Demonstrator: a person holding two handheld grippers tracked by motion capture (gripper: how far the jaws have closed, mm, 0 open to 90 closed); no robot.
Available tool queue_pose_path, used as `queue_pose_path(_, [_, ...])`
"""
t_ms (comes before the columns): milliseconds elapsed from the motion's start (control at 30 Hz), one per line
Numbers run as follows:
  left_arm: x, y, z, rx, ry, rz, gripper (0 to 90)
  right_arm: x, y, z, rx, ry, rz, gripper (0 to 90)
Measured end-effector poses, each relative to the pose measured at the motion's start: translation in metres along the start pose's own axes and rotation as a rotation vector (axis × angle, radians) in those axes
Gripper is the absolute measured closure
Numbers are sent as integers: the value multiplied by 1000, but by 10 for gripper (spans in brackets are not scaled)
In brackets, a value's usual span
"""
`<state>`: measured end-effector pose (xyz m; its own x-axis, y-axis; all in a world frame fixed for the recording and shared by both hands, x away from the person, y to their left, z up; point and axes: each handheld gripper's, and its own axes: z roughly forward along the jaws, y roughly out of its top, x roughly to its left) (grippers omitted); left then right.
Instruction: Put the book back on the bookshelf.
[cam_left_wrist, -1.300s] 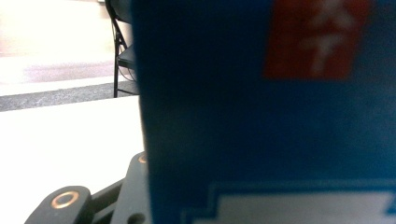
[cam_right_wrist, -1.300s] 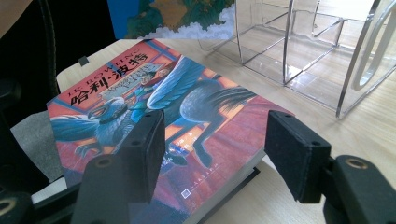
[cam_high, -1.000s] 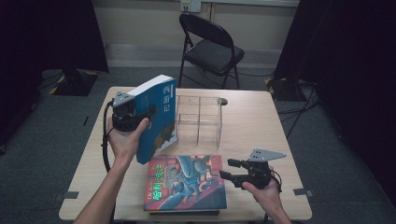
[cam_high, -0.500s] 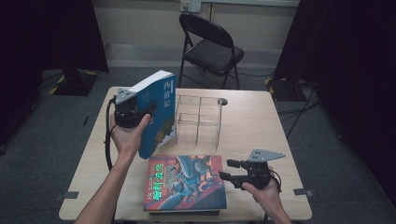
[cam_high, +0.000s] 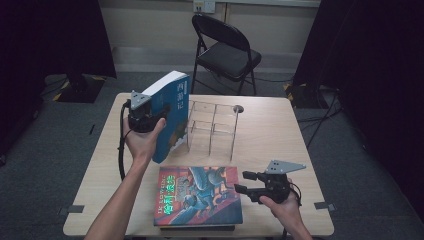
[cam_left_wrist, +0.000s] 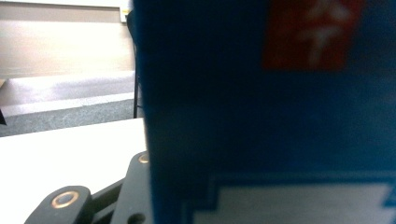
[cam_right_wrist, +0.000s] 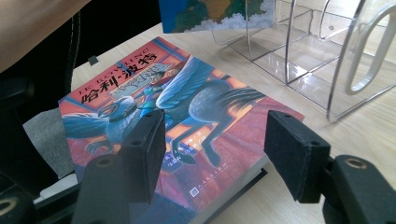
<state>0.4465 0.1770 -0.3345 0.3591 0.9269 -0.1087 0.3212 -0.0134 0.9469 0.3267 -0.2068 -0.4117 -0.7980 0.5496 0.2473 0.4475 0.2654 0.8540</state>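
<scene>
Blue and thick, the book (cam_high: 172, 117) is standing tilted in my left gripper (cam_high: 150, 116), which is clamping it by its edge near the top; in the left gripper view the dark cover (cam_left_wrist: 280, 116) is pressing right up against the lens, with one black jaw showing beside it. I am holding it above the table (cam_high: 280, 135), just left of the clear acrylic rack (cam_high: 212, 127), its lower corner hanging close to the rack's left wall without being inside any slot yet. So I am judging this as the carrying step: the book is lifted and is being brought to the rack, not yet slotted.

My right gripper (cam_high: 243, 182) is resting low at the near right, its jaws spread apart and holding nothing, pointing at the right edge of the illustrated book (cam_high: 200, 195) that is lying flat on the table at the near edge. In the right gripper view the two pads (cam_right_wrist: 149, 149) are framing that cover, apart from it.

Next I am expecting to swing the blue book upright, line its spine with one of the rack's compartments, and lower it between the dividers before letting go. The thin clear walls are hard to read, so I am needing a slow, square descent.
</scene>
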Motion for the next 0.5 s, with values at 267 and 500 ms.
queue_pose_path(267, [3, -17, 8, -42, -3, 11, 616, -1, 0, -2, -4, 2, 3, 389])
queue_pose_path(500, [3, -34, 14, -50, -19, 25, 616, -1, -1, 0, 2, 4, 3, 392])
